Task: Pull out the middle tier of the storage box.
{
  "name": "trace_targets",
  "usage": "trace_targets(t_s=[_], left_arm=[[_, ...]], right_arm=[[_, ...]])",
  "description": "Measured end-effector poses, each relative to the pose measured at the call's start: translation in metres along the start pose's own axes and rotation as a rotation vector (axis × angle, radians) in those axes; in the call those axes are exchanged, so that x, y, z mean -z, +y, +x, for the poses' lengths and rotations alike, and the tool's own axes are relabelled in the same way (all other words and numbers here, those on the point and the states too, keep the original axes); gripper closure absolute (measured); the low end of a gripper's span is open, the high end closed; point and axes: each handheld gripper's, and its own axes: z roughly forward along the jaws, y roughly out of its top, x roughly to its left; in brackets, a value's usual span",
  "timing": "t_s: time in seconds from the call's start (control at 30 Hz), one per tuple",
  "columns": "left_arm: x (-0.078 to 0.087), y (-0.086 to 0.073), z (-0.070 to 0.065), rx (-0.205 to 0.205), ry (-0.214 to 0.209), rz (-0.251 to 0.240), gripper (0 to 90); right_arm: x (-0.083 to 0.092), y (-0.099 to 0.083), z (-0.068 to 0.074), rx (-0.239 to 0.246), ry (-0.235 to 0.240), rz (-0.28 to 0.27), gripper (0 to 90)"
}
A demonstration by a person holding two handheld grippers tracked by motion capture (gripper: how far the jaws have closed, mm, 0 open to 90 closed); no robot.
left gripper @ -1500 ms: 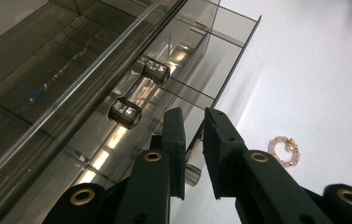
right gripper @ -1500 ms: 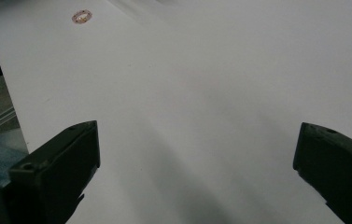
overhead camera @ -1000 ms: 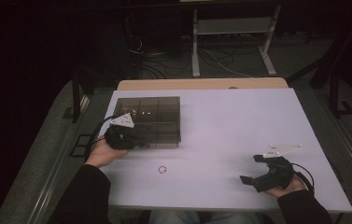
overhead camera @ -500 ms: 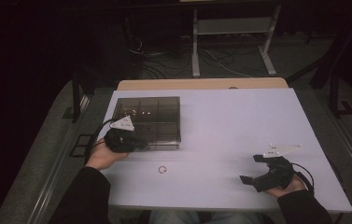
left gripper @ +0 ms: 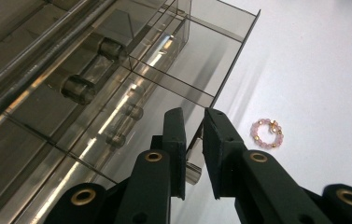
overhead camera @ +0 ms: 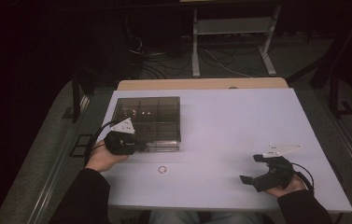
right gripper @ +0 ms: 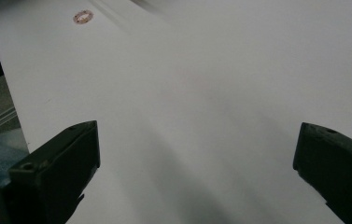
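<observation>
One smoked clear compartment box point(overhead camera: 148, 122), one pink bead ring point(overhead camera: 163, 170), one white table point(overhead camera: 239, 121), two grippers.

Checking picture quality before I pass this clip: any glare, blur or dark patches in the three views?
High view: dim, room behind nearly black, white table evenly lit. Left gripper view: sharp, bright streaks of glare on the smoky box; bead ring in focus. Right gripper view: soft, a smeared streak at the top edge, the ring small and fuzzy, jaws dark and wide apart.

We're seeing a smoky translucent grey box point(overhead camera: 148, 122), a pink-and-gold beaded ring point(left gripper: 267, 133), black jaws, all sitting on a plain white desk point(overhead camera: 239, 121).
</observation>
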Motion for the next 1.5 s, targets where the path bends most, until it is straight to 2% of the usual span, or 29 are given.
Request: trace_targets(t_s=[0.3,0.73,0.93,1.17,1.5], left_arm=[[0.002,-0.005,-0.005,0.0,0.0,-0.016,77.5],[0.003,-0.004,-0.01,-0.009,-0.004,-0.007,78.6],[0.002,-0.003,-0.013,0.002,-0.01,-0.004,78.7],[0.002,-0.008,-0.014,0.022,-0.015,-0.028,78.9],[0.002,-0.009,-0.017,0.022,-0.017,-0.025,79.2]], right_arm=[[-0.001,0.0,0.0,-0.005,-0.001,0.002,0.0],[-0.001,0.001,0.0,-0.003,0.0,0.003,0.0],[-0.001,0.001,0.001,-0.002,0.0,0.002,0.0],[-0.001,0.001,0.001,-0.001,0.001,0.002,0.0],[-0.001,0.001,0.001,0.005,0.0,0.002,0.0]])
